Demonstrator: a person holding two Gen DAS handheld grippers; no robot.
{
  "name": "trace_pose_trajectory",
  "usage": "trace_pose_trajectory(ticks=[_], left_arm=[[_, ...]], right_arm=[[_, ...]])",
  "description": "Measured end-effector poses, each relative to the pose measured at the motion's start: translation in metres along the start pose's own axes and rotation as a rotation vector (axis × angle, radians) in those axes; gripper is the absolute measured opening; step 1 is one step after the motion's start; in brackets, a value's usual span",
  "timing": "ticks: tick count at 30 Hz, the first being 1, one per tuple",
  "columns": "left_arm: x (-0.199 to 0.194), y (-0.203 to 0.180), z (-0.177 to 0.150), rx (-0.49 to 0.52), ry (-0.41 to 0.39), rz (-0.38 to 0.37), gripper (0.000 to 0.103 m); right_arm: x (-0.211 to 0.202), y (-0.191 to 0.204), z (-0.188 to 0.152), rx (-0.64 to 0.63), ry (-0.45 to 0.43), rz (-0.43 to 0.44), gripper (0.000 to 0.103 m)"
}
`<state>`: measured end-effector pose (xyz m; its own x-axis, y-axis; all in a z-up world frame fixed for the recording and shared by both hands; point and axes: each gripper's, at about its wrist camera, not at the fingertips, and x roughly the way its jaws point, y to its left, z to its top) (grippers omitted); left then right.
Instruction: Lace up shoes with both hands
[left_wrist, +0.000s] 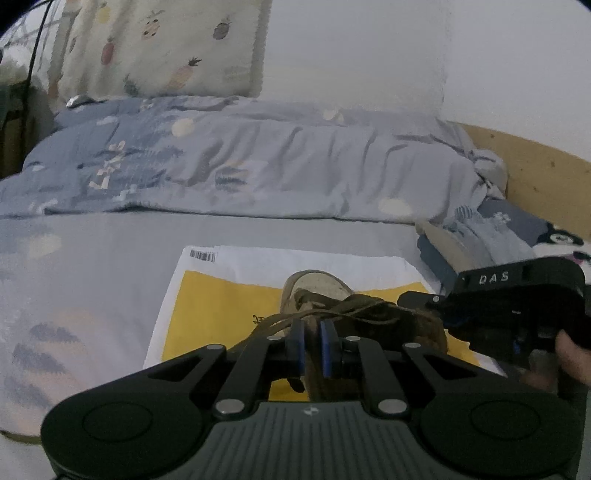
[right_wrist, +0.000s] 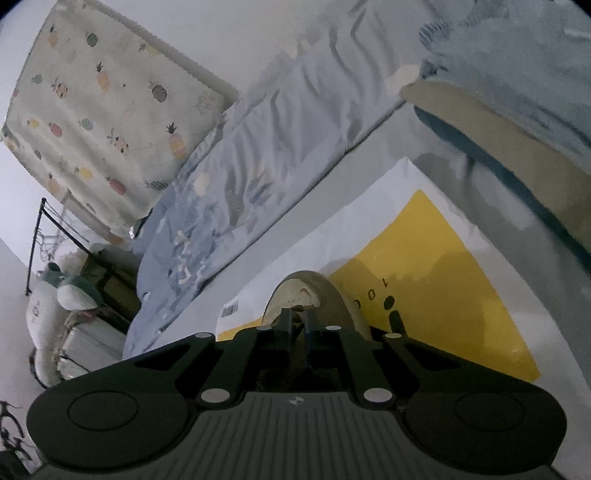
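A brown shoe (left_wrist: 317, 286) with a pale toe lies on a yellow and white bag, toe pointing away. Its brown laces (left_wrist: 354, 308) cross loosely over the top. My left gripper (left_wrist: 312, 345) is shut on a brown part of the shoe's upper between its blue pads; whether that is the tongue or an edge I cannot tell. From the right comes my right gripper (left_wrist: 406, 299), held by a hand (left_wrist: 572, 356), its tips shut on a lace end. In the right wrist view, the right gripper (right_wrist: 297, 323) has its fingers close together over the shoe (right_wrist: 306, 291).
The bag (left_wrist: 221, 295) lies flat on a grey-blue bed sheet (left_wrist: 92, 277). A rumpled blue quilt (left_wrist: 258, 158) runs along the back, with a pineapple-print pillow (left_wrist: 166, 48) behind it. Folded clothes (left_wrist: 461, 243) are stacked at the right, beside a wooden board (left_wrist: 535, 177).
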<state>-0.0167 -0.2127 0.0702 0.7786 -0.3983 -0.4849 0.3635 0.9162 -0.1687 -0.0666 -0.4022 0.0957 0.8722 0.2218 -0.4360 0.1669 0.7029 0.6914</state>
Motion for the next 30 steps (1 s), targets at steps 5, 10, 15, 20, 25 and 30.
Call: trace_pose_trajectory(ticks=[5, 10, 15, 20, 25, 30], left_arm=[[-0.001, 0.004, -0.001, -0.023, -0.005, -0.006, 0.008], [-0.002, 0.004, -0.002, -0.034, -0.009, -0.004, 0.008], [-0.002, 0.002, -0.003, -0.041, -0.015, 0.002, 0.008], [-0.002, 0.003, -0.003, -0.052, -0.019, 0.003, 0.008], [-0.003, 0.003, -0.005, -0.057, -0.026, 0.007, 0.008], [-0.003, 0.002, -0.005, -0.057, -0.029, 0.014, 0.008]], right_arm=[[-0.004, 0.007, -0.004, -0.036, -0.026, -0.02, 0.001], [-0.007, 0.011, -0.006, -0.073, -0.046, -0.034, 0.0], [-0.009, 0.009, -0.004, -0.079, -0.06, -0.046, 0.0], [-0.014, 0.003, -0.001, -0.072, -0.078, -0.075, 0.0], [-0.02, -0.004, 0.006, -0.075, -0.097, -0.103, 0.0], [-0.028, -0.014, 0.014, -0.077, -0.13, -0.15, 0.0]])
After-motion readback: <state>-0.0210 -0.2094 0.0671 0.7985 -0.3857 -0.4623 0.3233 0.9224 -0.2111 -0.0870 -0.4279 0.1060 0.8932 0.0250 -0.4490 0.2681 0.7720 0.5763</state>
